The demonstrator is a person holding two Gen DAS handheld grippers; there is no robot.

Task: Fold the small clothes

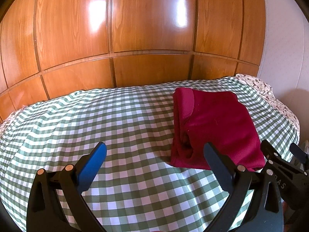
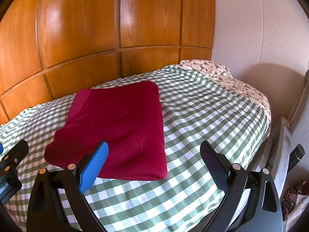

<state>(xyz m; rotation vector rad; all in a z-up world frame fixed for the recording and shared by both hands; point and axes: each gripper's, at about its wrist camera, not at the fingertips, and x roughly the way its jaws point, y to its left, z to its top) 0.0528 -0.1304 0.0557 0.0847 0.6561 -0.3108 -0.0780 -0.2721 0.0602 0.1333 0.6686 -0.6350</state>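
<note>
A dark red garment (image 1: 216, 127) lies folded into a neat rectangle on the green-and-white checked bedcover (image 1: 115, 119), with a ribbed band along its left side. In the left wrist view my left gripper (image 1: 154, 150) is open and holds nothing; its black right finger (image 1: 216, 160) overlaps the garment's near edge. My right gripper (image 1: 283, 148) shows at the right, beside the garment's near right corner. In the right wrist view the garment (image 2: 119, 123) lies ahead to the left. My right gripper (image 2: 154, 147) stands open and holds nothing, its blue finger (image 2: 96, 164) over the near edge.
Glossy wooden panels (image 1: 150, 29) rise just behind the bed. A floral sheet (image 2: 222, 71) shows at the bed's far right corner, against a white wall (image 2: 251, 29). A grey chair (image 2: 283, 145) stands right of the bed. Bare checked cover (image 1: 77, 116) stretches left of the garment.
</note>
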